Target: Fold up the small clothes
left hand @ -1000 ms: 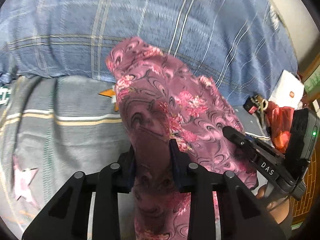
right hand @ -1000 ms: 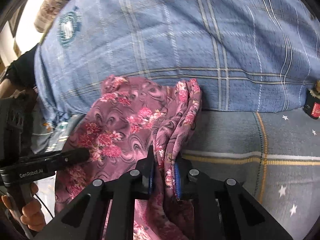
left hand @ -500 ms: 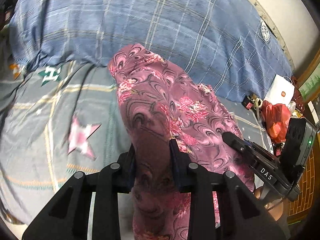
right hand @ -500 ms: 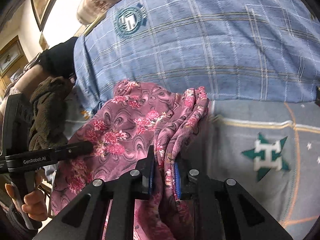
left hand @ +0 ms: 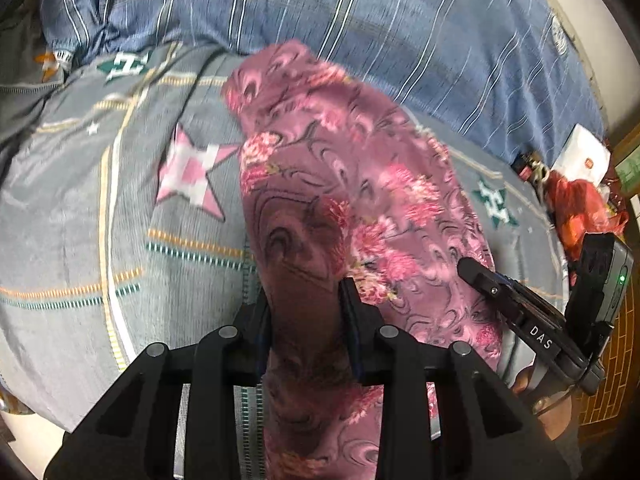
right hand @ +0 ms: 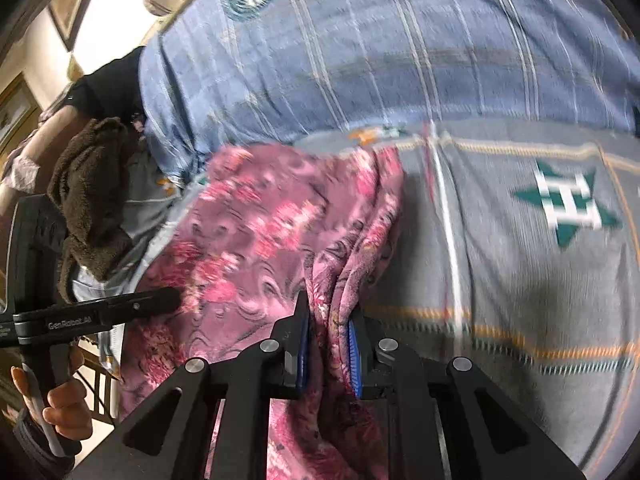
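Observation:
A pink floral garment [left hand: 360, 184] hangs stretched between both grippers above a grey bedspread [left hand: 80, 220]. My left gripper [left hand: 306, 292] has one bunched edge filling the gap between its fingers; its jaws are opening slightly while the pads still touch the cloth. The right gripper [left hand: 476, 272] shows at the garment's far side in the left wrist view. In the right wrist view my right gripper [right hand: 328, 312] is shut on a gathered fold of the garment [right hand: 260, 240], and the left gripper [right hand: 160, 300] reaches in from the left, held by a hand [right hand: 60, 400].
A blue plaid quilt [left hand: 400, 20] is heaped along the back of the bed. A brown fuzzy cloth [right hand: 92, 208] lies at the left. A red bag [left hand: 580, 200] and a white box [left hand: 584, 156] sit past the bed's right edge.
Both grippers have carried the garment away from the blue quilt and slightly lower, so it now hangs over the grey starred bedspread. Both grips on the cloth look the same.

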